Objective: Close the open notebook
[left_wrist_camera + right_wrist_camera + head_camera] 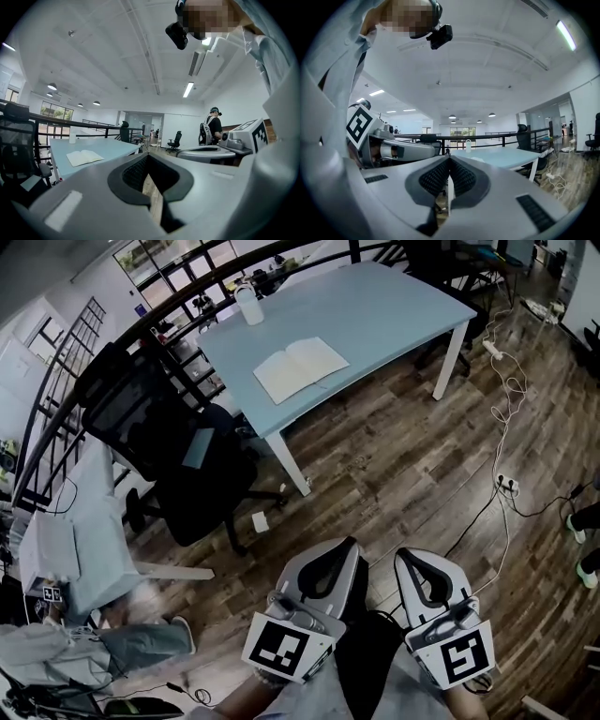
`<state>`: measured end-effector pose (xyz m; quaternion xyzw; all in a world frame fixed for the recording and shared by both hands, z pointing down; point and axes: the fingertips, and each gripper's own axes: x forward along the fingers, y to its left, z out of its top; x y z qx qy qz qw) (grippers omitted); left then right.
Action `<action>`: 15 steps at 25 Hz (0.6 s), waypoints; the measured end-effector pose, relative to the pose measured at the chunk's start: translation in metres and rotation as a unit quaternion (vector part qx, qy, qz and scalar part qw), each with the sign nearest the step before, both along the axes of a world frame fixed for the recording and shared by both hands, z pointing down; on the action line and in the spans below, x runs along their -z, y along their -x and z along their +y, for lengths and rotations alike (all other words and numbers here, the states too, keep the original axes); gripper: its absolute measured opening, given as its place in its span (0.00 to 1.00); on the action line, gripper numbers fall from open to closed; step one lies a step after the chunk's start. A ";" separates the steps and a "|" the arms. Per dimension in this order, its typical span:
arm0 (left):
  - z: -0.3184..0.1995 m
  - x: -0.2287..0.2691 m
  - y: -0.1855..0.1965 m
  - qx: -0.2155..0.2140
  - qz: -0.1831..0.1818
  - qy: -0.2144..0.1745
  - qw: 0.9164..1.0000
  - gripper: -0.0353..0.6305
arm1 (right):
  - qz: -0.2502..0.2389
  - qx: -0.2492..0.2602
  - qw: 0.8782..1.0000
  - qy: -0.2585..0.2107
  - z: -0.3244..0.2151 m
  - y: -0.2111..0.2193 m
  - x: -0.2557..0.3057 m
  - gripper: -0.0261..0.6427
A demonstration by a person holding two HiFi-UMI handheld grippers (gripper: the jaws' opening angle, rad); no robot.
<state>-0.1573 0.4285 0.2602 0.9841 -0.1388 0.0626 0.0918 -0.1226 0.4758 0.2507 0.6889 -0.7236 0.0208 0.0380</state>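
Pale-blue counter (394, 306) in the upper middle of the frame carries the notebook (300, 368), which lies open and untouched. Left gripper (351, 544) and right gripper (404, 555), both closed and empty, sit at the bottom, well apart from it; nothing of the closing is done yet.

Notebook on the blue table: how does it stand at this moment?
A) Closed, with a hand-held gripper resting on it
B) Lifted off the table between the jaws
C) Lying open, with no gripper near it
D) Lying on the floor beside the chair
C: the notebook lies open, pages up, on the table, while the left hand-held gripper and the right hand-held gripper are over the floor, well short of it.
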 end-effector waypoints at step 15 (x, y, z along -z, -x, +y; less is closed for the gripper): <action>-0.104 -0.001 -0.071 -0.012 0.004 0.011 1.000 0.06 | -0.006 -0.007 0.999 0.032 -0.105 -0.073 -0.008 0.03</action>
